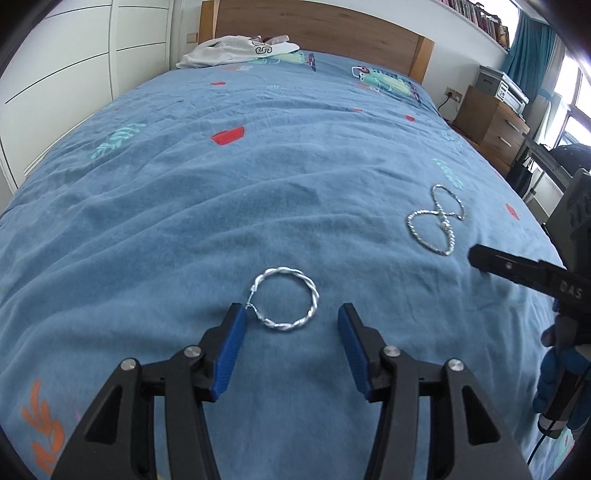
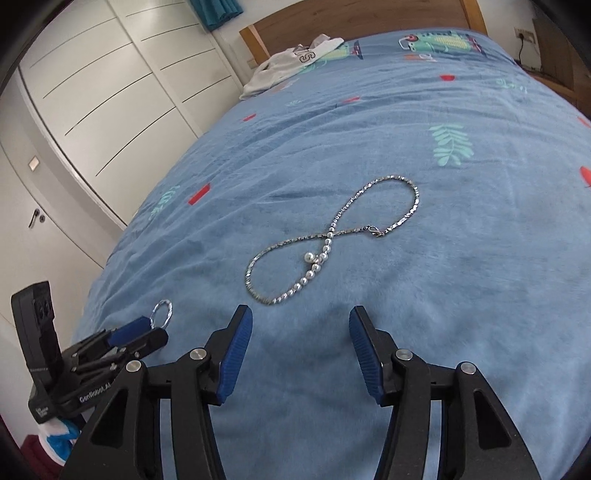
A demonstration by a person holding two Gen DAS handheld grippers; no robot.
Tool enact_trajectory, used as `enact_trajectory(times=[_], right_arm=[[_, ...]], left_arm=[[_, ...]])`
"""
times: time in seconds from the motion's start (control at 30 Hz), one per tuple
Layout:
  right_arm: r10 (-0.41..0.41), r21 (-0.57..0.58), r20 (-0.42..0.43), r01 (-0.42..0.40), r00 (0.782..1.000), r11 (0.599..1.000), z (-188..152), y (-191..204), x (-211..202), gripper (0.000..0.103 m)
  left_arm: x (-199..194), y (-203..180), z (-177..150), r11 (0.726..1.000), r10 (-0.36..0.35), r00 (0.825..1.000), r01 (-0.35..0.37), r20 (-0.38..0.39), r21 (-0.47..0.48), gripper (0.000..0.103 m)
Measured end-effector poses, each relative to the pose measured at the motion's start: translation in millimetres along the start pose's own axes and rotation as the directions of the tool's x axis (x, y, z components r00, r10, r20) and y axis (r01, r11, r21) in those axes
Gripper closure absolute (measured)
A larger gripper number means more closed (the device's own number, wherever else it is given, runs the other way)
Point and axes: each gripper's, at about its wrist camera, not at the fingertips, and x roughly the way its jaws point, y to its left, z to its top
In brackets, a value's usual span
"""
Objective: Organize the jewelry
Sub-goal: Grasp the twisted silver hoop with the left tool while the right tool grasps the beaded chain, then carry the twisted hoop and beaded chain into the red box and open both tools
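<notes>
A silver twisted hoop earring [image 1: 286,300] lies flat on the blue bedspread [image 1: 258,166]. My left gripper [image 1: 291,314] is open, its blue pads on either side of the hoop's near half, the left pad touching the hoop's hook. A silver chain necklace with pearls [image 2: 332,240] lies in a figure-eight on the bedspread [image 2: 443,295]; it also shows in the left wrist view [image 1: 437,221]. My right gripper [image 2: 301,317] is open and empty, just short of the necklace's near loop. The hoop [image 2: 162,313] and the left gripper [image 2: 138,334] show at lower left in the right wrist view.
A white garment [image 1: 236,50] lies by the wooden headboard [image 1: 317,26]. White wardrobe doors [image 2: 110,85] stand left of the bed. A wooden drawer unit [image 1: 491,123] with a printer stands to the right. The right gripper's finger [image 1: 517,269] reaches in from the right.
</notes>
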Motion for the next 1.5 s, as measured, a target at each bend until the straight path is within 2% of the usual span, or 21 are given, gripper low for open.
enact_trajectory(times=[0.23,0.3,0.37,0.47,0.7,1.07,1.5], right_arm=[[0.017,0.01,0.018,-0.018,1.0,1.0,17.2,-1.9,29.4,0.047],[-0.005,-0.016,0.007,0.005,1.0,1.0,19.3,2.0,36.4,0.055],[-0.033,-0.045,-0.011,0.032,0.999,0.998,17.3,6.3,41.6,0.085],[-0.045,-0.063,-0.023,0.043,0.999,0.997,12.9,8.6,42.2,0.096],[-0.044,-0.131,-0.017,0.041,0.999,0.991,-2.6,23.7,27.9,0.097],[-0.018,-0.127,0.053,0.025,0.998,0.992,-35.3,23.6,-37.9,0.097],[-0.024,-0.101,0.176,0.042,0.984,0.994,-43.5,21.3,-133.4,0.097]], left_arm=[[15.6,5.2,4.7,1.0,-0.014,1.0,0.014,0.013,-0.007,0.053],[17.4,5.9,5.2,1.0,-0.014,1.0,0.014,0.018,-0.01,0.054],[17.6,3.8,4.4,1.0,-0.005,1.0,0.005,0.025,0.001,0.055],[17.4,1.6,3.8,1.0,0.005,1.0,-0.006,0.029,0.016,0.062],[13.4,-2.5,2.4,0.999,0.023,0.999,-0.024,0.038,0.034,0.063],[-8.3,-11.0,-8.0,0.999,0.02,0.998,-0.022,0.053,0.024,0.064],[-73.8,-54.8,-11.3,0.997,-0.054,0.992,0.047,0.115,0.067,0.064]])
